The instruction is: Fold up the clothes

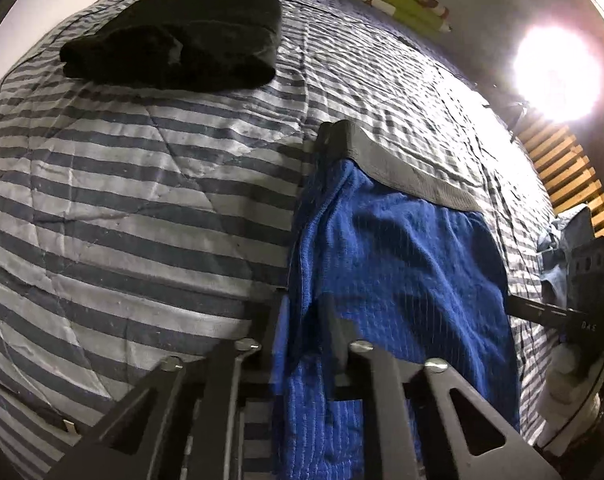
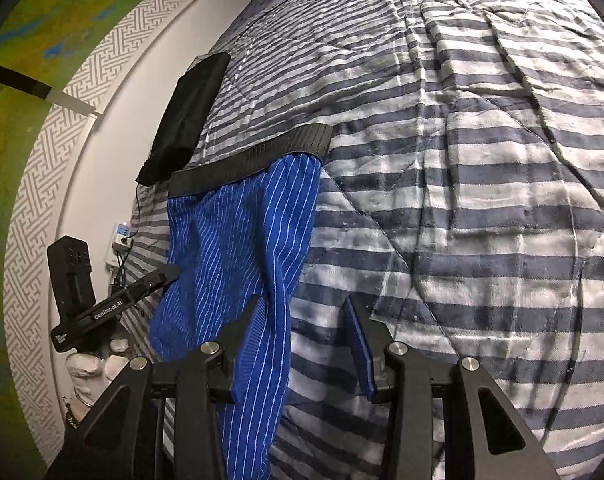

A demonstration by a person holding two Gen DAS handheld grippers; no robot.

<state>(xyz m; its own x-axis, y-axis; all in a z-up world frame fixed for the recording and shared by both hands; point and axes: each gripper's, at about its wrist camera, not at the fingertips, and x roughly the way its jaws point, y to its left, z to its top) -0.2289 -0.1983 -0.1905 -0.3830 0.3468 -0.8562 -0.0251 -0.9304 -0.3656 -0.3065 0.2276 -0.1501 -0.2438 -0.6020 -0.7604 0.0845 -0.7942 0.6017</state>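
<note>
Blue striped shorts (image 2: 238,248): laid on the striped quilt (image 2: 461,200), waistband (image 2: 254,154) farthest from us.
Left gripper (image 1: 302,340) is clamped on one hem corner; right gripper (image 2: 302,320) stands half-open astride the other, so we can lift both evenly for folding.

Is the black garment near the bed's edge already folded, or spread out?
Folded. The black garment sits as a compact, layered bundle on the striped quilt, apart from the blue shorts.
</note>
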